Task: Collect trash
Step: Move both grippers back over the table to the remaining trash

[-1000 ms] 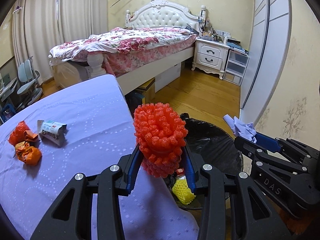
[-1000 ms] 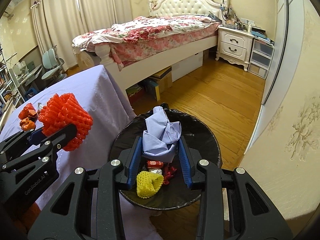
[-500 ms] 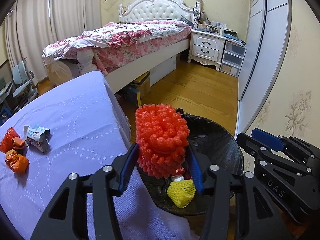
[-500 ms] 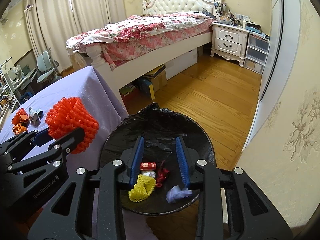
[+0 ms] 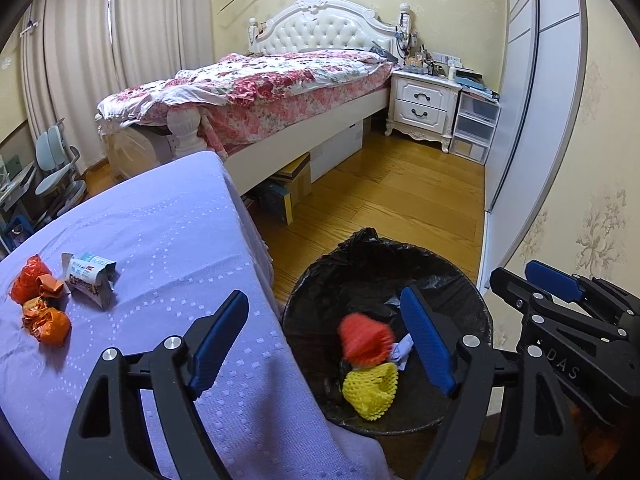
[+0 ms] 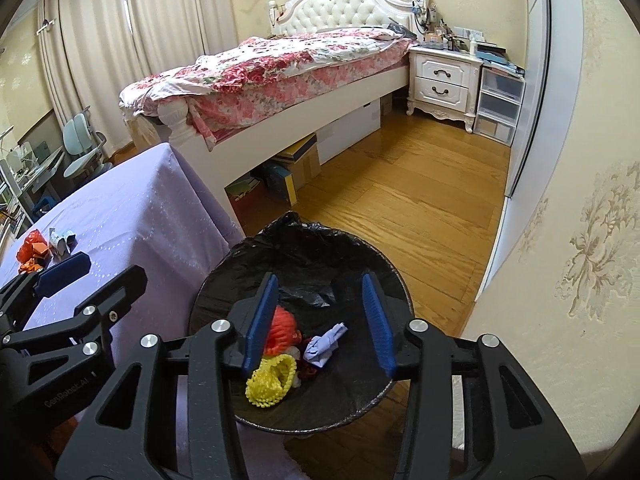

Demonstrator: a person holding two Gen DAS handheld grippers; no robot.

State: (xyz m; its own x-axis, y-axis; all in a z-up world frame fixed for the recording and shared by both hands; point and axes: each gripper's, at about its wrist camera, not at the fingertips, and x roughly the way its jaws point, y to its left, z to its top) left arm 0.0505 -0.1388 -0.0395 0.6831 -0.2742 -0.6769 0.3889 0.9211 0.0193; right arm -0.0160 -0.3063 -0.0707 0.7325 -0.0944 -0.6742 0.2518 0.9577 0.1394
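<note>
A black-lined trash bin (image 5: 472,292) (image 6: 384,268) stands on the floor beside the purple-clothed table (image 5: 160,240). In it lie an orange foam net (image 5: 364,338) (image 6: 282,328), a yellow foam net (image 5: 370,390) (image 6: 270,380) and a crumpled lilac tissue (image 6: 326,342). My left gripper (image 5: 324,328) is open and empty over the bin's near rim. My right gripper (image 6: 320,312) is open and empty above the bin. On the table lie orange wrappers (image 5: 38,304) (image 6: 30,252) and a crumpled white packet (image 5: 88,278) (image 6: 62,242).
A bed (image 5: 280,84) with a floral cover stands behind, with boxes (image 5: 288,192) under it. A white nightstand (image 5: 424,104) and plastic drawers (image 5: 476,124) are at the back right. A wall (image 6: 580,200) runs close on the right. Chairs (image 5: 56,176) stand at the far left.
My left gripper has opened and the orange foam net has dropped into the bin. My right gripper let go of the lilac tissue earlier and has opened wider; the tissue lies in the bin.
</note>
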